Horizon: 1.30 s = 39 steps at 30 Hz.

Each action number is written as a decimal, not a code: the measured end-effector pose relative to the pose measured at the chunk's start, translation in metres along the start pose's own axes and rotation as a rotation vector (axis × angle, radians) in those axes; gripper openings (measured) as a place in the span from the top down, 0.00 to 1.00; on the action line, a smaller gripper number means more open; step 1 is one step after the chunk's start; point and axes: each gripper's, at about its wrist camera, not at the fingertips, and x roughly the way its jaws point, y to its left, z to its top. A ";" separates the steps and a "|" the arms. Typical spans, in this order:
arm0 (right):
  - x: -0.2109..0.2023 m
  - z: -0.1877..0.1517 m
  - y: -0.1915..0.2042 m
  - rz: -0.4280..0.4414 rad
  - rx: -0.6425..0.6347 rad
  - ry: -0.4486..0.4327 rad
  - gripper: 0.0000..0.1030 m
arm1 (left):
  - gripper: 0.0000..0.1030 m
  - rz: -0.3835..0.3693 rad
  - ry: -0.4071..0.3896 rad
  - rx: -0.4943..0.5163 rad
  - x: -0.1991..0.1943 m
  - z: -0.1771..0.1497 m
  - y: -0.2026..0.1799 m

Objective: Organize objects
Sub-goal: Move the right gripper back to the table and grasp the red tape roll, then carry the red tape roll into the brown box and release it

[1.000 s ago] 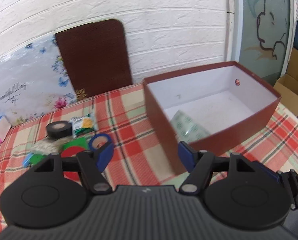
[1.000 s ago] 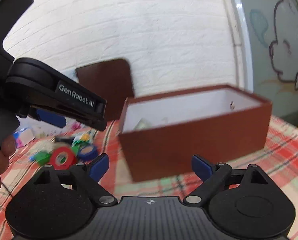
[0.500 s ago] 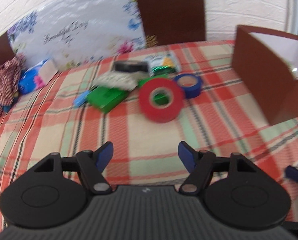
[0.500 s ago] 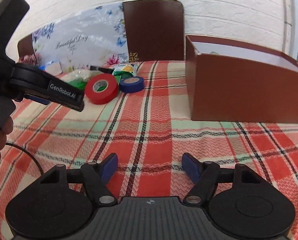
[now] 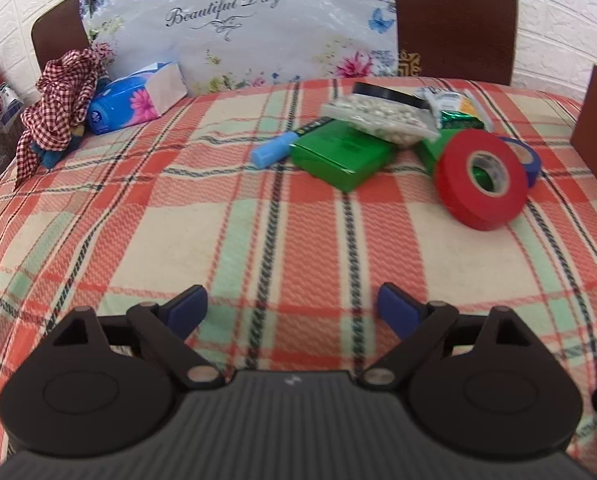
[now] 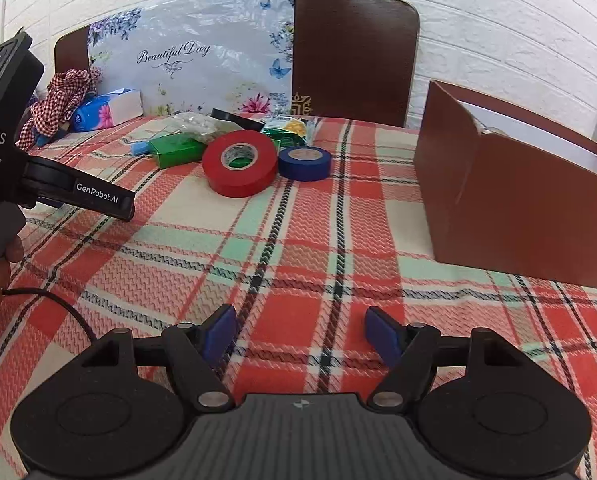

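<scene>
A pile of objects lies on the plaid tablecloth: a red tape roll (image 5: 480, 178) (image 6: 239, 162), a blue tape roll (image 6: 304, 163) (image 5: 522, 156), a green box (image 5: 340, 156) (image 6: 176, 151), a bag of white beads (image 5: 378, 118), a black tape roll (image 5: 386, 98), a green-yellow snack packet (image 5: 456, 110) (image 6: 284, 126) and a light-blue tube (image 5: 270, 152). A brown open box (image 6: 510, 204) stands at the right. My left gripper (image 5: 292, 308) is open and empty, well short of the pile. My right gripper (image 6: 298, 332) is open and empty over bare cloth.
A blue tissue pack (image 5: 138, 98) and a checked cloth (image 5: 58, 104) lie at the far left. A floral board (image 5: 238, 20) and a brown chair back (image 6: 354, 52) stand against the white brick wall. The left gripper's body (image 6: 18, 172) shows in the right wrist view.
Both grippers have swung left, from the brown box toward the pile, and lowered toward the table. Both stay open and empty.
</scene>
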 end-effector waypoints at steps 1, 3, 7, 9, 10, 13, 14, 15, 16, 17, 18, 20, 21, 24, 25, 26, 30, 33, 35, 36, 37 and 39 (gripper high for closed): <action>0.002 0.002 0.002 0.001 -0.003 0.001 0.31 | 0.04 0.003 -0.007 -0.003 0.003 0.001 0.003; 0.005 0.005 0.008 0.004 -0.015 0.000 0.31 | 0.02 0.010 -0.027 -0.003 0.009 0.002 0.009; 0.014 0.011 0.020 0.015 -0.050 -0.005 0.31 | 0.00 -0.002 -0.065 -0.020 0.022 0.004 0.020; 0.019 0.014 0.028 0.021 -0.069 -0.009 0.31 | 0.00 -0.024 -0.064 -0.049 0.027 0.005 0.025; 0.021 0.016 0.031 0.024 -0.076 -0.011 0.31 | 0.00 -0.030 -0.068 -0.056 0.028 0.005 0.026; 0.029 0.021 0.039 0.032 -0.094 -0.020 0.31 | 0.00 -0.036 -0.080 -0.061 0.030 0.005 0.027; 0.032 0.023 0.040 0.034 -0.101 -0.022 0.31 | 0.00 -0.037 -0.083 -0.062 0.030 0.004 0.027; 0.035 0.026 0.041 0.032 -0.106 -0.024 0.30 | 0.00 -0.039 -0.086 -0.063 0.030 0.004 0.028; 0.040 0.030 0.043 0.029 -0.107 -0.026 0.29 | 0.00 -0.041 -0.088 -0.065 0.030 0.003 0.028; 0.046 0.034 0.043 0.026 -0.107 -0.026 0.27 | 0.00 -0.044 -0.090 -0.067 0.030 0.003 0.029; 0.052 0.038 0.042 0.023 -0.100 -0.025 0.24 | 0.00 -0.046 -0.092 -0.069 0.030 0.002 0.029; 0.068 0.049 0.040 0.015 -0.075 -0.021 0.20 | 0.00 -0.046 -0.093 -0.069 0.030 0.002 0.029; 0.075 0.054 0.039 0.008 -0.065 -0.021 0.20 | 0.00 -0.048 -0.095 -0.071 0.031 0.001 0.030; 0.094 0.069 0.046 -0.006 -0.088 -0.037 0.20 | 0.00 -0.052 -0.103 -0.077 0.031 0.000 0.031; 0.099 0.074 0.049 -0.009 -0.103 -0.044 0.20 | 0.00 -0.053 -0.105 -0.079 0.031 0.000 0.031; 0.104 0.077 0.052 -0.009 -0.115 -0.051 0.20 | 0.00 -0.054 -0.108 -0.082 0.031 0.000 0.031; 0.121 0.090 0.053 0.006 -0.105 -0.051 0.33 | 0.00 -0.061 -0.115 -0.093 0.031 0.000 0.032; 0.116 0.089 0.051 0.004 -0.096 -0.059 0.33 | 0.00 -0.069 -0.120 -0.099 0.031 -0.001 0.034; 0.106 0.082 0.047 0.001 -0.083 -0.053 0.33 | 0.00 -0.070 -0.121 -0.100 0.031 0.000 0.035; 0.100 0.078 0.043 0.011 -0.073 -0.043 0.33 | 0.00 -0.069 -0.121 -0.100 0.031 0.000 0.035; 0.092 0.072 0.039 0.019 -0.063 -0.035 0.33 | 0.00 -0.069 -0.121 -0.100 0.031 0.000 0.035; 0.071 0.056 0.029 0.022 -0.049 -0.019 0.33 | 0.00 -0.068 -0.120 -0.100 0.031 -0.001 0.034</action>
